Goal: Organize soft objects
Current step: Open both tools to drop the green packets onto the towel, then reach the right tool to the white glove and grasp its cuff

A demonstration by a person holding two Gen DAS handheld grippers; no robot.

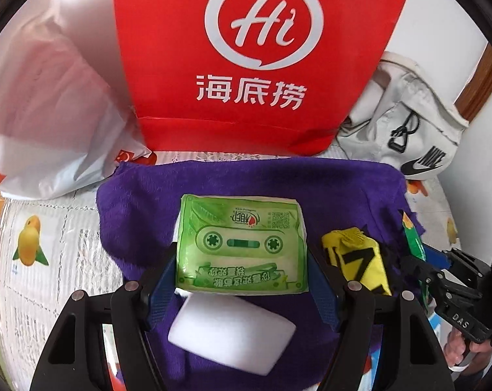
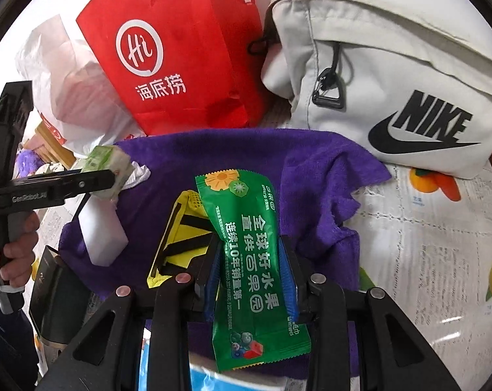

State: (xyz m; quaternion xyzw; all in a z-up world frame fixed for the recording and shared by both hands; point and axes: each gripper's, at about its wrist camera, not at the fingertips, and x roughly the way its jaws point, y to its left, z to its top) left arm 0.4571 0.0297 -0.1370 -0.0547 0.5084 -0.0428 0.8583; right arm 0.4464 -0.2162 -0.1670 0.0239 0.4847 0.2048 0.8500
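My left gripper (image 1: 241, 260) is shut on a light green tissue pack (image 1: 241, 244) with a cassette print, held above the purple towel (image 1: 141, 215). A white sponge block (image 1: 231, 334) lies on the towel just below it. My right gripper (image 2: 249, 254) is shut on a dark green wet-wipe packet (image 2: 249, 254), above the same purple towel (image 2: 311, 176). A yellow and black item (image 2: 177, 238) lies on the towel left of it, and shows in the left wrist view (image 1: 356, 257). The left gripper with the tissue pack (image 2: 105, 166) shows at the left of the right wrist view.
A red paper bag (image 1: 246, 49) stands behind the towel, a white plastic bag (image 1: 47, 97) to its left and a white Nike pouch (image 2: 392, 81) to its right. A fruit-print tablecloth (image 2: 441, 244) covers the table. A dark box (image 2: 56, 296) sits at the lower left.
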